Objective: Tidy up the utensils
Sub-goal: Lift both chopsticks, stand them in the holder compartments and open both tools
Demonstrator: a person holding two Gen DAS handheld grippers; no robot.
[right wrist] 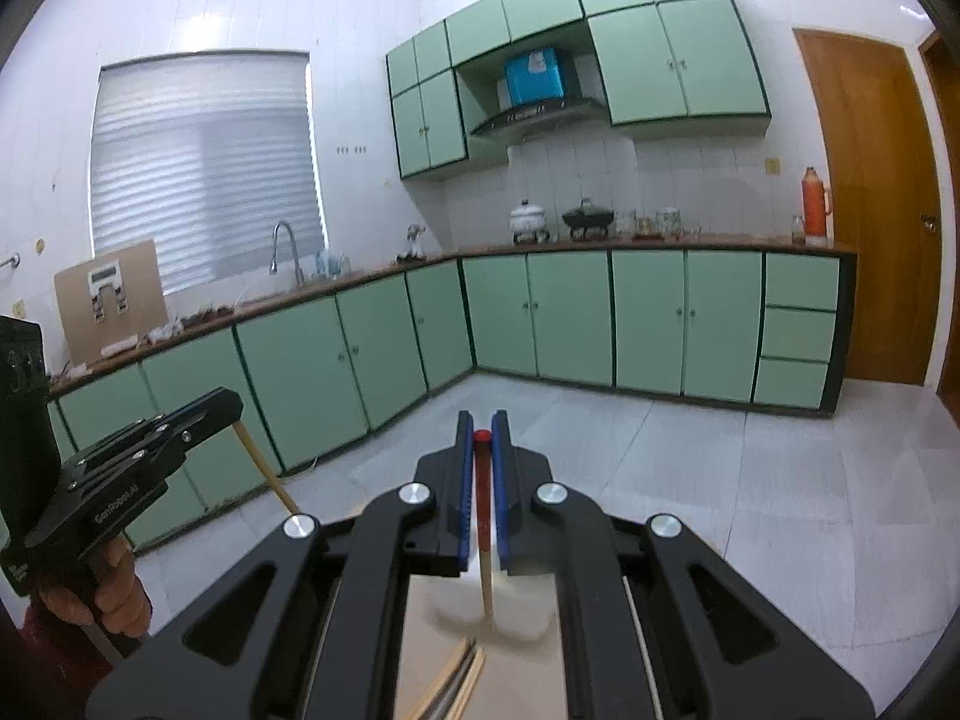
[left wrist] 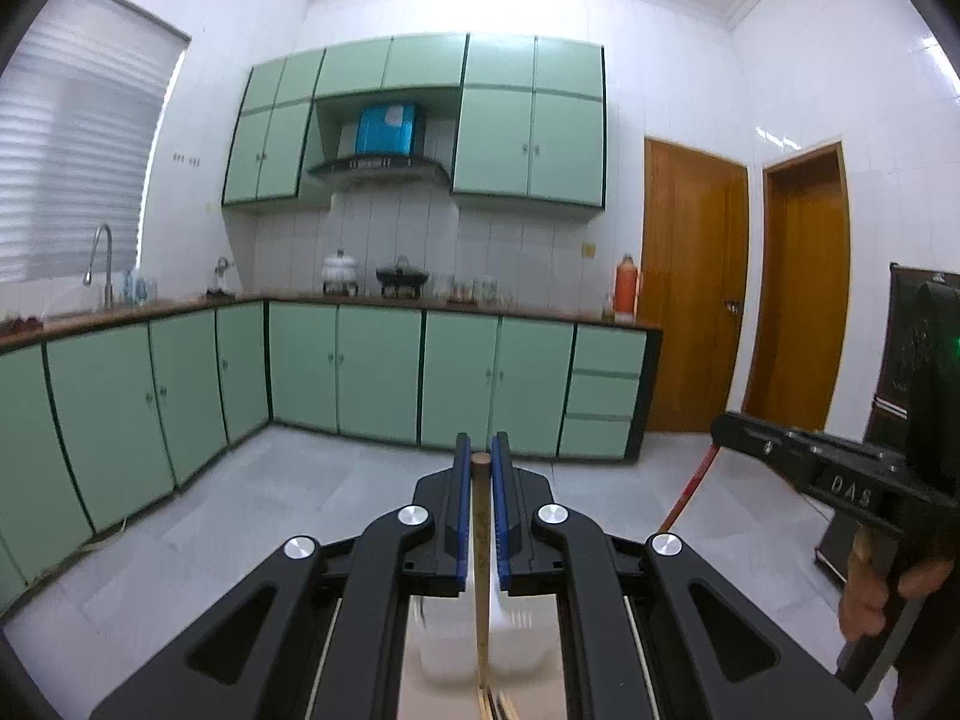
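My left gripper (left wrist: pixel 480 465) is shut on a plain wooden chopstick (left wrist: pixel 481 570) that runs down between the blue pads toward a blurred white container (left wrist: pixel 480 636). My right gripper (right wrist: pixel 481 429) is shut on a red-topped chopstick (right wrist: pixel 483 516) whose pale lower end points at the same blurred white container (right wrist: pixel 480 606). Both are held high, facing the kitchen. The right gripper shows in the left wrist view (left wrist: pixel 720 429) with its red chopstick (left wrist: pixel 690 489). The left gripper shows in the right wrist view (right wrist: pixel 231 405) with its wooden chopstick (right wrist: pixel 264 468). More utensils (right wrist: pixel 459 684) lie below, blurred.
Green base cabinets (left wrist: pixel 384 372) with a brown counter run along the far walls, with a sink tap (left wrist: pixel 102 258), pots (left wrist: pixel 342 270) and an orange thermos (left wrist: pixel 626 285). Wooden doors (left wrist: pixel 690 282) stand at the right. The grey tiled floor (right wrist: pixel 720 480) lies ahead.
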